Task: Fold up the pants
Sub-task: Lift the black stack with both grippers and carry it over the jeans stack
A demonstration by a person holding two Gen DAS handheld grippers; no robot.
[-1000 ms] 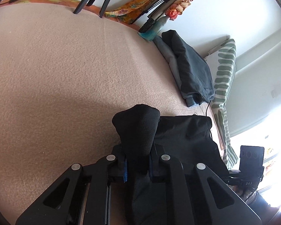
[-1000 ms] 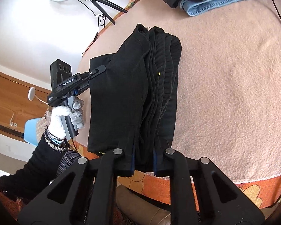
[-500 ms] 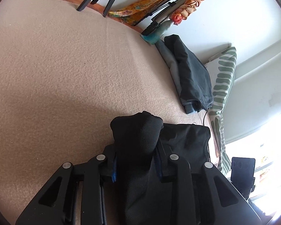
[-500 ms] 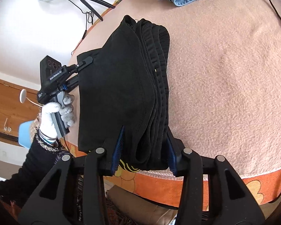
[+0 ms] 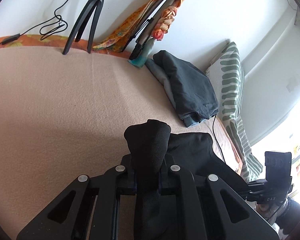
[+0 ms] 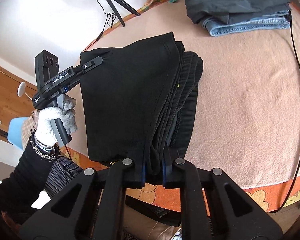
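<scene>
Nearest, the right gripper is clamping again on the near edge of the black pants; its jaws have just been closing after a brief widening half a second ago. The left gripper is likewise re-pinching its bunched corner. Both are lifting the folded bundle off the beige blanket, probably toward the far stack of folded clothes.

Pink fleece blanket covers my work surface. Folded dark garments over jeans stacked at far edge, green-striped pillow beside them. Black tripod, orange floral cloth against wall.
</scene>
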